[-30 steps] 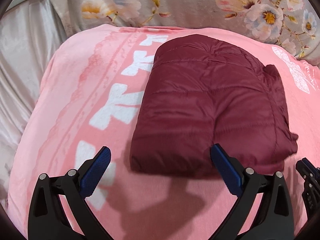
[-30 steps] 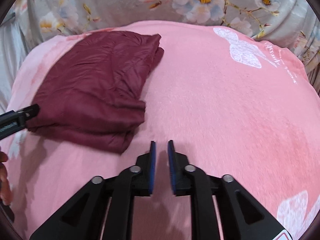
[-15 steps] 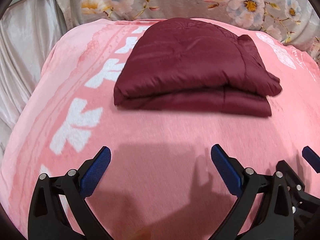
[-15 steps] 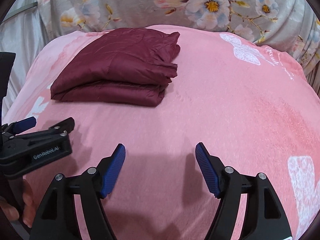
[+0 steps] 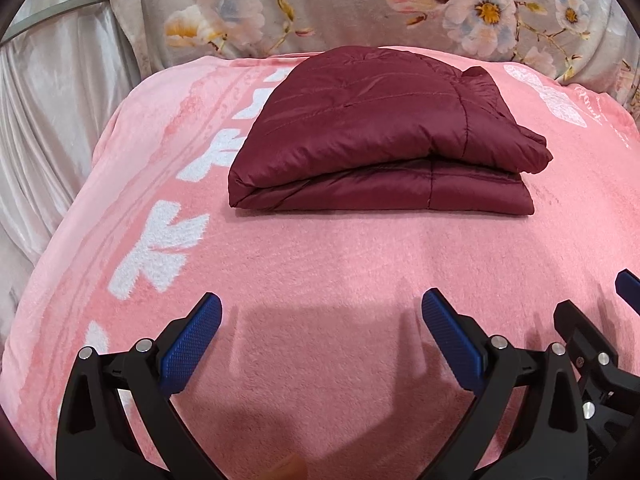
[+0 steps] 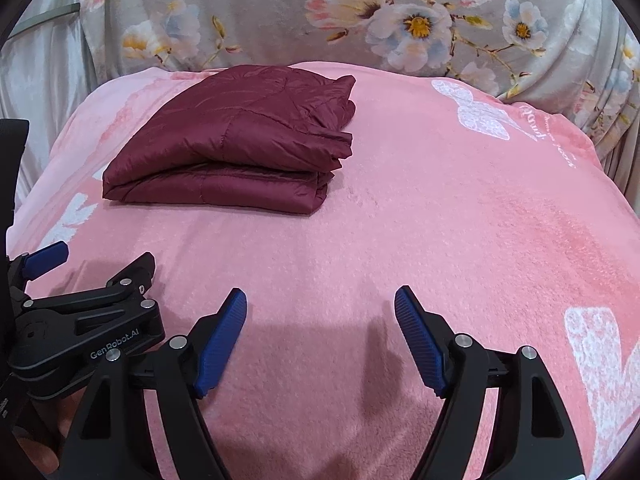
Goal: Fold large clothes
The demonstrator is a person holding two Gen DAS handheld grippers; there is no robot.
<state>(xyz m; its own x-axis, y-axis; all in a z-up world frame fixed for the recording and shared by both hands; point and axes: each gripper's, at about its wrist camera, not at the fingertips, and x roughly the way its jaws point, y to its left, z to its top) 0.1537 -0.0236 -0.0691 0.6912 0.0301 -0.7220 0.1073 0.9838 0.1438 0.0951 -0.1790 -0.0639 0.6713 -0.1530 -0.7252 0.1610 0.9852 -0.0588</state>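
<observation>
A maroon quilted jacket (image 5: 384, 140) lies folded into a thick rectangle on the far part of the pink blanket (image 5: 320, 264). My left gripper (image 5: 322, 320) is open over bare blanket, well short of the jacket's near edge, with nothing between its blue pads. In the right wrist view the jacket (image 6: 236, 140) sits up and to the left. My right gripper (image 6: 320, 312) hovers over bare blanket with its jaws opening and nothing between them. The two grippers are side by side; the left gripper (image 6: 96, 260) shows at the lower left of the right view.
A grey floral fabric (image 6: 360, 20) rises behind the blanket. A silvery curtain (image 5: 52, 112) hangs at the left. White patterns mark the blanket's left and right sides. A hand shows at the lower left edge of the right wrist view.
Both grippers have drawn back from the jacket, which now lies farther off. The right gripper's jaws went from nearly shut to wide apart. The left stayed open.
</observation>
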